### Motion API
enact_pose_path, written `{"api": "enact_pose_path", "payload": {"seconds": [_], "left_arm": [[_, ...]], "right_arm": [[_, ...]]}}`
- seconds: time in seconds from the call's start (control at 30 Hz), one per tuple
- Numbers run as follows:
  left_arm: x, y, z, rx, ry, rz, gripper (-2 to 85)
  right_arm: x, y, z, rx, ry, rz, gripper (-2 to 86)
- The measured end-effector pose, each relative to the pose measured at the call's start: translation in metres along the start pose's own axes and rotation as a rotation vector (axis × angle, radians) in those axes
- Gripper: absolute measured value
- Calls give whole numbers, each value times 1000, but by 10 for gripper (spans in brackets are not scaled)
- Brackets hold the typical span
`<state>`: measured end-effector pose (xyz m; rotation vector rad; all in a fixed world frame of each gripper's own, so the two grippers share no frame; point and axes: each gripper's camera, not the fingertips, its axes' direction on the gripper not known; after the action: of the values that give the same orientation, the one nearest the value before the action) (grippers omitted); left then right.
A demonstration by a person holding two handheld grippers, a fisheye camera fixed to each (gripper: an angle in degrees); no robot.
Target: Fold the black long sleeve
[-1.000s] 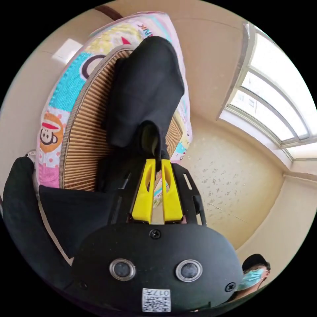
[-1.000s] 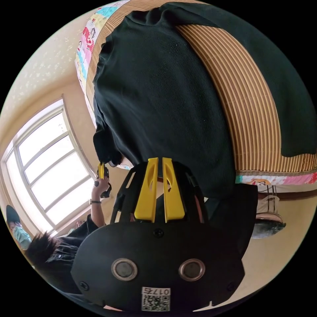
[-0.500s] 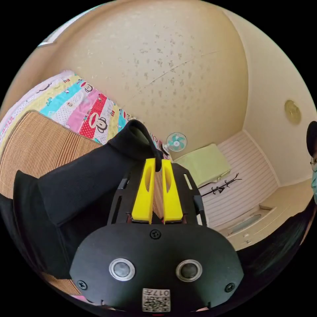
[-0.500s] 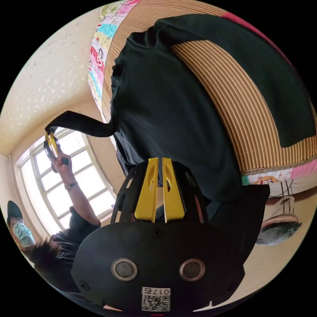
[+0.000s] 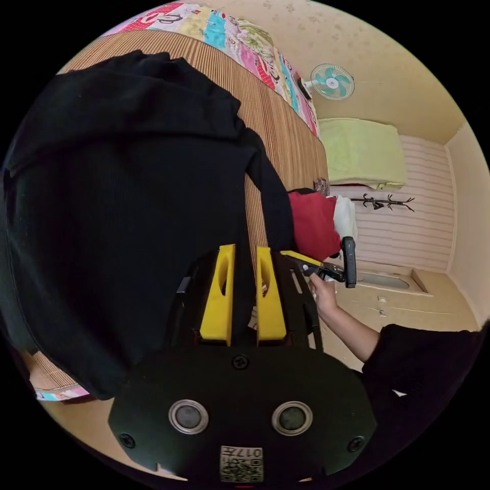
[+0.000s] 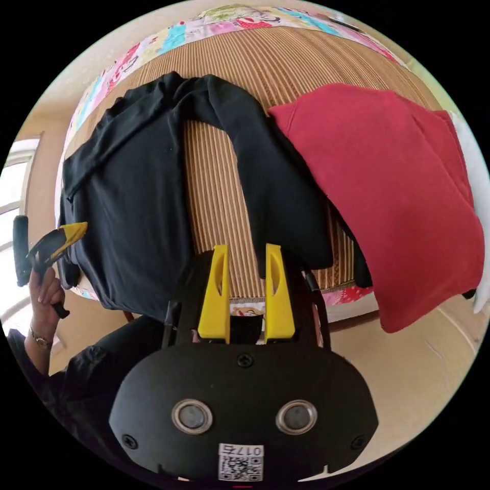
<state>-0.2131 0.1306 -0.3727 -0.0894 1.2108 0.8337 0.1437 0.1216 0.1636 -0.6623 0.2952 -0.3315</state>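
Note:
The black long sleeve shirt [image 5: 127,204] lies spread on a striped bamboo mat [image 6: 214,204] on the bed. In the right gripper view the shirt [image 6: 132,204] has one sleeve laid across its body. Its other sleeve [image 6: 275,194] runs out over the mat to the bed's edge. My left gripper [image 5: 245,250] hovers over the shirt's lower part, jaws a little apart and pressing on nothing. My right gripper [image 6: 246,250] is open at the bed's edge between body and sleeve, holding nothing. Each gripper shows in the other's view: left gripper [image 6: 76,228], right gripper [image 5: 293,256].
A red garment [image 6: 383,194] lies on the mat beside the outstretched sleeve, with something white [image 6: 477,178] past it. A patterned quilt [image 6: 168,38] borders the mat. A wall fan [image 5: 332,81], a green-covered piece of furniture [image 5: 362,153] and a window [image 6: 7,204] surround the bed.
The left gripper carried the lifted sleeve over onto the shirt's body and let go. The right gripper opened and drew back from the hem. Both views swung a lot.

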Motion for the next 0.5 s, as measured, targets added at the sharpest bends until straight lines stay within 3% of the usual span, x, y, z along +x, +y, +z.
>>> {"api": "enact_pose_path", "payload": {"seconds": [0.13, 0.27, 0.33, 0.5], "left_arm": [[-12, 33, 3, -49, -52, -38, 66], [-23, 47, -13, -4, -46, -95, 64], [-29, 55, -28, 45, -32, -126, 63], [-47, 73, -48, 113, -27, -180, 63]], "right_arm": [[4, -8, 12, -122, 78, -34, 48], [30, 3, -72, 16, -293, -118, 22], [41, 8, -153, 155, -608, -297, 17], [-6, -24, -286, 296, -692, -636, 16]]}}
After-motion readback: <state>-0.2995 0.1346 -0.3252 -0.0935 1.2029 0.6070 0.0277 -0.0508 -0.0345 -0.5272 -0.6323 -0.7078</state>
